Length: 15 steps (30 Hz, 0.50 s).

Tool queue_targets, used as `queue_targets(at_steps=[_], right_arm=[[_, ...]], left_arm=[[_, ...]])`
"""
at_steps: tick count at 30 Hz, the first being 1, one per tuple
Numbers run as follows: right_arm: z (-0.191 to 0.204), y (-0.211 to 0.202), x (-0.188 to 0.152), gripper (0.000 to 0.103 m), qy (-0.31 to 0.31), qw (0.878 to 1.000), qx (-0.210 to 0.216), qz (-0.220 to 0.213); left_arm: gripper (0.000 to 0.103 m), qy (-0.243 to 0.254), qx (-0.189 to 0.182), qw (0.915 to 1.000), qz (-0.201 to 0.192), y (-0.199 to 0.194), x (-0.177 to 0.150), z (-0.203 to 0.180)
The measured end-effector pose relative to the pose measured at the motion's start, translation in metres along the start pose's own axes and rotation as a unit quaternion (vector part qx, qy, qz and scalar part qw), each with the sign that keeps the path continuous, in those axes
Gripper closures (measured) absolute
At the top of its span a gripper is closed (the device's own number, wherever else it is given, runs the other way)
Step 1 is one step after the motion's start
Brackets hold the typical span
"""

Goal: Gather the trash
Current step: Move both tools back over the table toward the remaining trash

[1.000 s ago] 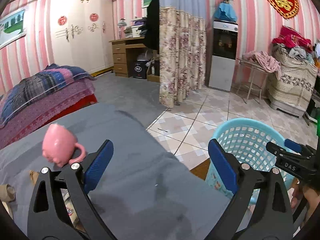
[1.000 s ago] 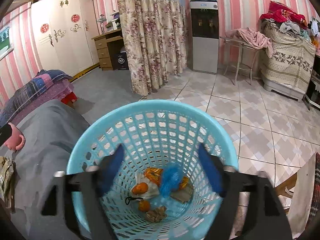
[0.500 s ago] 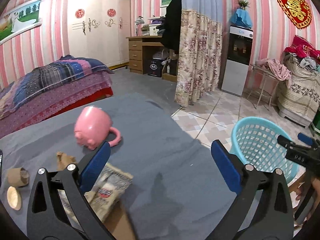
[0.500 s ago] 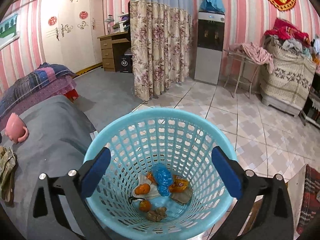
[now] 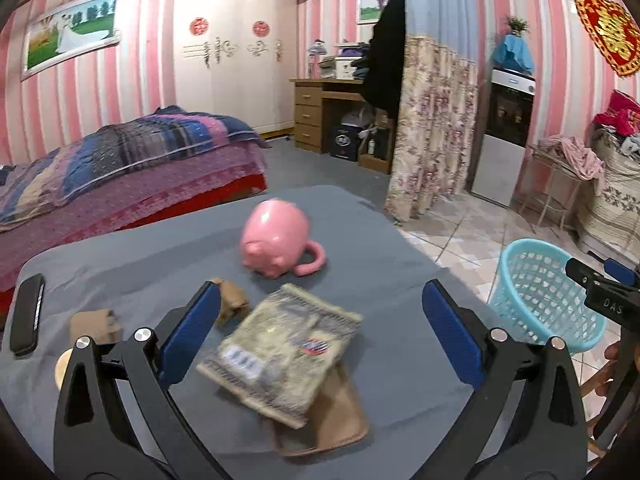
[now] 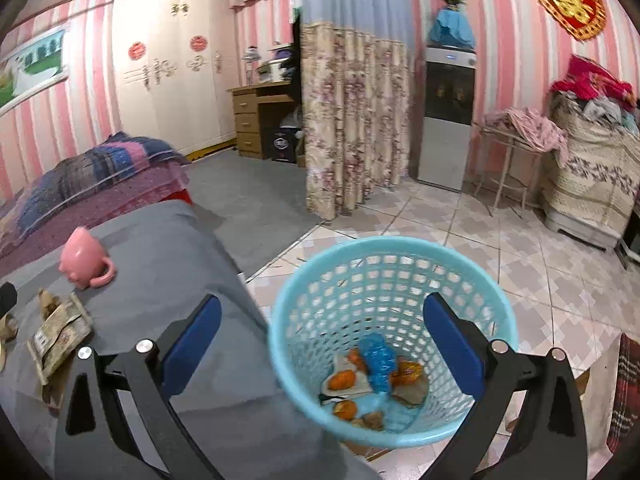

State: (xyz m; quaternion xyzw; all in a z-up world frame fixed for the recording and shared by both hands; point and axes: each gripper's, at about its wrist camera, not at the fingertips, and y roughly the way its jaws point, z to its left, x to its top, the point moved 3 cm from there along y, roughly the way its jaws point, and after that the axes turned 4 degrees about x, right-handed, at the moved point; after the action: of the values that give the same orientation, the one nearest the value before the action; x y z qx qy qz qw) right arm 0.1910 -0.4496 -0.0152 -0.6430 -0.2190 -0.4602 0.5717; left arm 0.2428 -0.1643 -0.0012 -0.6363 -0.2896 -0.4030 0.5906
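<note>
A beige printed wrapper (image 5: 280, 350) lies on a brown paper bag (image 5: 336, 420) on the grey table (image 5: 160, 256). My left gripper (image 5: 320, 336) is open and empty, just above the wrapper. Crumpled brown scraps (image 5: 232, 300) lie left of it. The light blue basket (image 6: 392, 336) stands on the floor off the table's right edge and holds orange peels and a blue bag (image 6: 376, 360). My right gripper (image 6: 320, 340) is open and empty above the basket's near rim. The basket also shows in the left wrist view (image 5: 540, 292), and the wrapper in the right wrist view (image 6: 60, 336).
A pink pig-shaped mug (image 5: 276, 244) lies on the table behind the wrapper. A black phone (image 5: 28, 316) and a cardboard tape roll (image 5: 94, 324) lie at the table's left. A bed (image 5: 120, 168) is behind; a curtain (image 5: 432, 140) and tiled floor are at right.
My left gripper has swung left and back over the table, bringing the wrapper and scraps between its fingers. My right gripper has pulled back and left from the basket; both stay open.
</note>
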Motion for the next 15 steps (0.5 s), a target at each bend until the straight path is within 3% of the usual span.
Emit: queue_targets(at_steps=[7,15], right_arm=[[0.048,-0.008,-0.009,0.004,-0.053,0.998,0.021,-0.004],[0.075,-0.01,-0.015,0.004,-0.049,0.997,0.066,-0.005]], left_arm=[[0.006,-0.009,0.034,0.9994,0.007,-0.01,-0.014,0.042],[0.006,-0.018,0.055,0.9981,0.021,-0.021,-0.036,0.087]])
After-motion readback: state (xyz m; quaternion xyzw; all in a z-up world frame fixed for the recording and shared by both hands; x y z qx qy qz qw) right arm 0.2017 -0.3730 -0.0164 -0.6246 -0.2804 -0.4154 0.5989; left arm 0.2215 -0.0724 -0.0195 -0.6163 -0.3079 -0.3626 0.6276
